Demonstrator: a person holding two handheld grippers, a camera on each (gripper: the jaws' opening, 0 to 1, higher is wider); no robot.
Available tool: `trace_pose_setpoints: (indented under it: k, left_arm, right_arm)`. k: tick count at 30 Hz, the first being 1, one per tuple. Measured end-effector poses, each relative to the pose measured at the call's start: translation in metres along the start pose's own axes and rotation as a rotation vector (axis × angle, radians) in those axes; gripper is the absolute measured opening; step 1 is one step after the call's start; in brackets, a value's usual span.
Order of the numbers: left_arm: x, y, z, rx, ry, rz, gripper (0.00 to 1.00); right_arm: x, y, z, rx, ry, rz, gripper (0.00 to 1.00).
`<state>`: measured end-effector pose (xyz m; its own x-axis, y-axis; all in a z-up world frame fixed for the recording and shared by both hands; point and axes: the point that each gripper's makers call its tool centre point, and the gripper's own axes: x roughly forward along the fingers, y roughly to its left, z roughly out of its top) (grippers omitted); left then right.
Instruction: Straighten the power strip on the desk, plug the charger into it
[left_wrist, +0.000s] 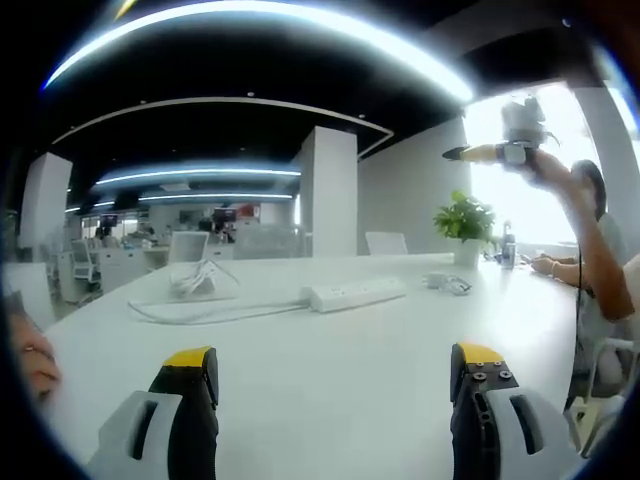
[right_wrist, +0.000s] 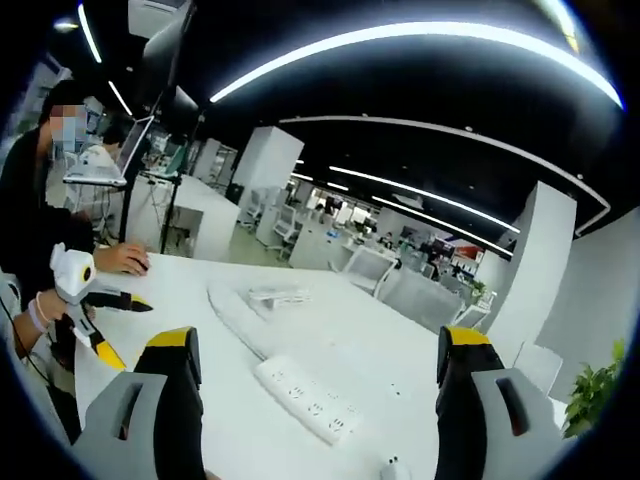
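A: Left gripper (left_wrist: 335, 375): state?

B: Jaws stand wide apart, yellow-tipped, nothing between them. It hovers above the white desk (left_wrist: 330, 400), looking across it.

A: Power strip position, left gripper view?

B: The power strip (left_wrist: 357, 294) lies flat on the desk, well ahead of the jaws, long axis running left-low to right-high across the view. Its white cable (left_wrist: 215, 313) trails off its left end in a long flat loop toward a small white stand-like item (left_wrist: 198, 281) further left.

A: Charger?

B: A small white object with a cord (left_wrist: 448, 283) lies on the desk to the right of the strip, apart from it. Too small to confirm it is the charger.

A: Right gripper?

B: In the left gripper view the right gripper (left_wrist: 492, 153) is raised high at upper right, held by a hand (left_wrist: 550, 172); its jaw gap cannot be read there. In the right gripper view its own jaws (right_wrist: 320, 375) are spread wide and hold nothing.

A: Strip in the right gripper view?

B: The strip (right_wrist: 307, 399) lies between the jaws in the frame, on the desk below, sockets facing up, cable curving away toward the far left. A small white object (right_wrist: 393, 468) sits at the bottom edge just beyond the strip's near end; identity unclear.

A: Other entries?

B: The left gripper (right_wrist: 105, 330) shows at the lower left of the right gripper view. A seated person (right_wrist: 45, 180) is at the desk's far left there. A potted plant (left_wrist: 464, 222) stands on the desk's far right in the left gripper view.
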<state>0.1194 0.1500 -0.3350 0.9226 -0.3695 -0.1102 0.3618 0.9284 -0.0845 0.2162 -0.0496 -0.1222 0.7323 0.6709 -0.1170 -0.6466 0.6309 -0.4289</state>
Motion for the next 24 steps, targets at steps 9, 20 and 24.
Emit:
trace_pose_setpoints:
  k: [9,20,24]
  left_arm:
    - [-0.001,0.001,-0.002,0.004,0.003,0.006,0.99]
    - [-0.003,0.002,-0.003,0.011,0.008,0.015,0.99]
    - [-0.003,0.004,-0.003,0.010,0.009,0.019,0.99]
  right_arm:
    - [0.036,0.000,0.000,-0.081,0.057,0.048,0.97]
    - [0.080,-0.013,-0.030,-0.180,0.126,0.114,0.96]
    - [0.091,-0.018,-0.045,-0.181,0.153,0.143,0.96]
